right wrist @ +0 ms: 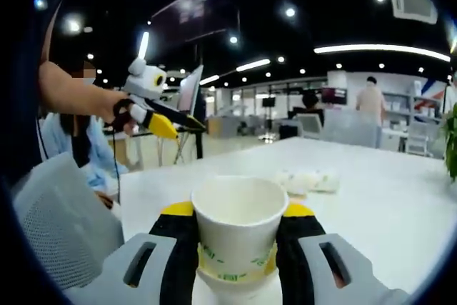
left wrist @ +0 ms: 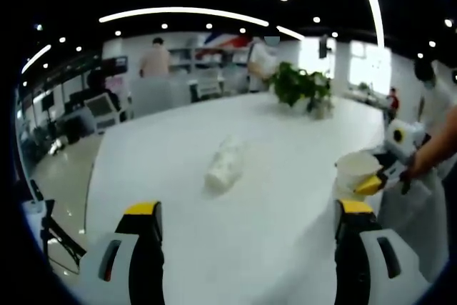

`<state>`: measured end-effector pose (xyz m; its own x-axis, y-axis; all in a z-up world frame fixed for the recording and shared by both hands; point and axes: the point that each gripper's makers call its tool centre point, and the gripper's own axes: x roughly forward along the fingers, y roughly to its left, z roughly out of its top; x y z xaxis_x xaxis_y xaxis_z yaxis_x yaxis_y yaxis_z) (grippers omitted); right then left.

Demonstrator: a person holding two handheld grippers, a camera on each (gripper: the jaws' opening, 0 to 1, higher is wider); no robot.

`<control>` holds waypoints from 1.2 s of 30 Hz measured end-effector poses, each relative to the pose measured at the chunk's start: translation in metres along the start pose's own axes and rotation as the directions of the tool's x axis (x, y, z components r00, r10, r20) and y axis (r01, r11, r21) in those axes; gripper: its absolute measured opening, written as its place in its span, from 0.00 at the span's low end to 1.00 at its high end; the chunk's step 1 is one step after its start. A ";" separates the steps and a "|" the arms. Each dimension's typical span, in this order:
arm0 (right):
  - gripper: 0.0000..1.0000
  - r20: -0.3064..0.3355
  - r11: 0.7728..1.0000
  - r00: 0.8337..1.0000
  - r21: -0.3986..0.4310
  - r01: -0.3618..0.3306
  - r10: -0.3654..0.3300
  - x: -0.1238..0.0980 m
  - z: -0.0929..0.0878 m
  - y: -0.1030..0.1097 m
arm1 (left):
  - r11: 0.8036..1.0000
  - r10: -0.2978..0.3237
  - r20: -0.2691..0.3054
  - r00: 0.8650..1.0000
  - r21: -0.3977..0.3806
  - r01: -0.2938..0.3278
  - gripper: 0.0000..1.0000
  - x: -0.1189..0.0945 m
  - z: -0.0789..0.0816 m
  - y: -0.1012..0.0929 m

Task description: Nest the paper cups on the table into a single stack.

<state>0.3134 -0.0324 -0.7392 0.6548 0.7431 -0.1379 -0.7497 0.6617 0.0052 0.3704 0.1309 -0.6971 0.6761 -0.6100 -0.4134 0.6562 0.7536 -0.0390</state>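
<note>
my right gripper [right wrist: 239,237] jaws clamp upright paper cup [right wrist: 239,226]; left gripper [left wrist: 246,248] jaws spread, cup stack [left wrist: 225,166] lying on desk [left wrist: 285,176] ahead.

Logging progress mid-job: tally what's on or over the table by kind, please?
Upright paper cup, held in right claw: 1
Nested cup stack lying on its side: 1 (cup count unclear)
Potted plant: 1
Total: 3

No text, label, brand or number is legible anywhere; the green print low on the paper cup [right wrist: 239,230] is too blurred to read.
</note>
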 end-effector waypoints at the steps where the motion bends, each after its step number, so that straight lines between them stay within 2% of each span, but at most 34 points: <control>1: 0.39 -0.008 1.000 1.000 -0.005 -0.003 0.003 0.001 -0.003 0.001 | 1.000 0.000 0.000 1.000 0.000 0.000 0.99 0.000 0.000 0.000; 6: 0.40 -0.032 1.000 0.999 -0.011 -0.009 0.009 0.003 -0.011 0.003 | 1.000 0.000 0.002 1.000 -0.002 0.000 0.99 0.000 -0.001 0.000; 13: 0.42 -0.046 1.000 0.999 -0.022 -0.004 0.003 0.003 -0.013 0.004 | 1.000 -0.001 0.000 1.000 -0.001 0.001 0.99 0.000 -0.002 0.000; 19: 0.53 -0.045 0.999 0.998 0.009 -0.030 0.031 0.003 -0.012 0.008 | 1.000 -0.001 0.000 1.000 0.002 0.001 0.99 0.000 -0.001 0.001; 21: 0.61 -0.027 0.999 0.999 0.033 -0.038 0.039 0.003 -0.006 0.010 | 1.000 -0.002 0.001 1.000 0.003 0.002 0.99 0.000 -0.001 0.000; 27: 0.70 -0.008 0.998 0.999 0.054 -0.041 0.041 -0.004 0.013 0.001 | 1.000 -0.006 0.006 1.000 0.007 0.006 0.99 0.002 0.000 -0.001; 29: 0.73 0.008 0.998 0.999 0.050 -0.036 0.036 -0.007 0.023 -0.006 | 1.000 -0.005 0.008 1.000 0.011 0.005 0.99 0.003 0.000 -0.001; 32: 0.82 0.019 0.999 1.000 0.042 -0.024 0.023 -0.011 0.040 -0.020 | 1.000 -0.007 0.011 1.000 0.012 0.007 0.99 0.003 0.000 -0.002; 36: 0.84 0.021 1.000 1.000 0.022 0.003 -0.003 -0.016 0.058 -0.041 | 1.000 -0.011 0.019 1.000 0.011 0.010 0.99 0.004 0.001 -0.004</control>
<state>0.3389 -0.0658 -0.6794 0.6589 0.7430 -0.1172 -0.7458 0.6656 0.0267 0.3708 0.1255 -0.6974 0.6754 -0.6227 -0.3951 0.6667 0.7445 -0.0336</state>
